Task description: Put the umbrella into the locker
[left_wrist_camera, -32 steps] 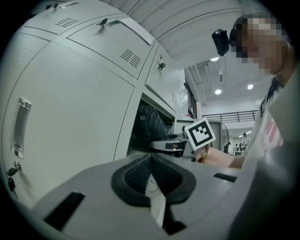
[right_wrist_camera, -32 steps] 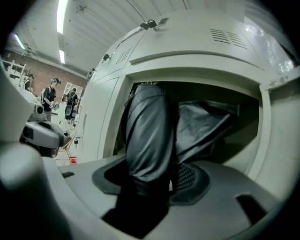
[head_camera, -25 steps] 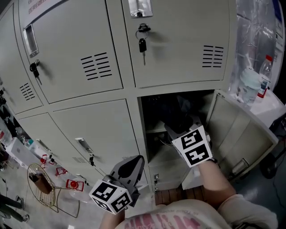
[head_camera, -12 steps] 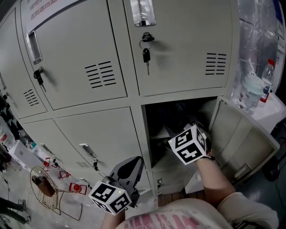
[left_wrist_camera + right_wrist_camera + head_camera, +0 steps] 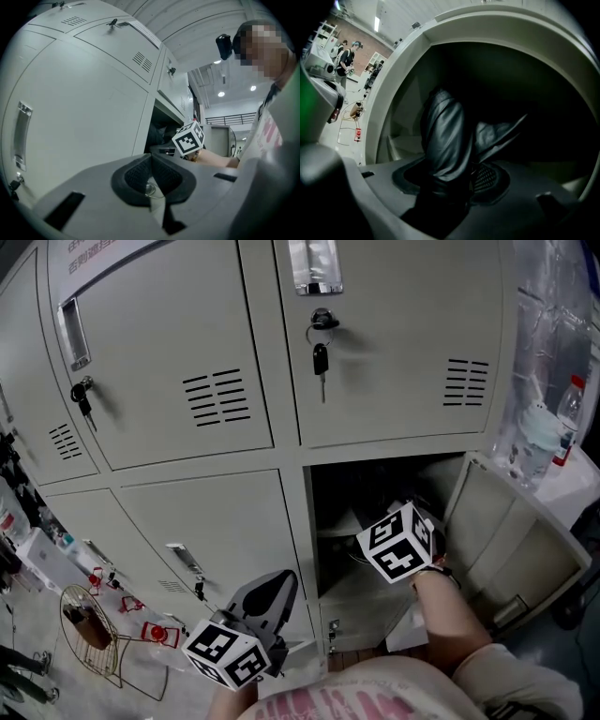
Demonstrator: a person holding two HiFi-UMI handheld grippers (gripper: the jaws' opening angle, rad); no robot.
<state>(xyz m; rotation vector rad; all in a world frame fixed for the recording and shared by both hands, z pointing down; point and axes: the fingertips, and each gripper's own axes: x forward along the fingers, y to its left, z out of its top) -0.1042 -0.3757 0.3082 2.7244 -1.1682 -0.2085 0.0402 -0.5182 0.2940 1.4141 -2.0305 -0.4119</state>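
Note:
The black folded umbrella (image 5: 445, 136) lies between the pads of my right gripper (image 5: 450, 177), which is shut on it; its top reaches into the dark compartment. In the head view the right gripper (image 5: 401, 514) points into the open lower locker (image 5: 309, 521), its fingertips and the umbrella hidden behind the marker cube. My left gripper (image 5: 270, 589) hangs low in front of the closed lower-left door. Its pads (image 5: 136, 172) meet with nothing held.
The open locker door (image 5: 511, 535) swings out to the right. Keys hang in the upper doors (image 5: 321, 357) (image 5: 82, 395). A wire basket (image 5: 89, 638) and small items sit on the floor at left. A bottle (image 5: 567, 418) stands on a white surface at right.
My right gripper has rolled and edged further into the open locker with the umbrella. The left gripper has barely shifted.

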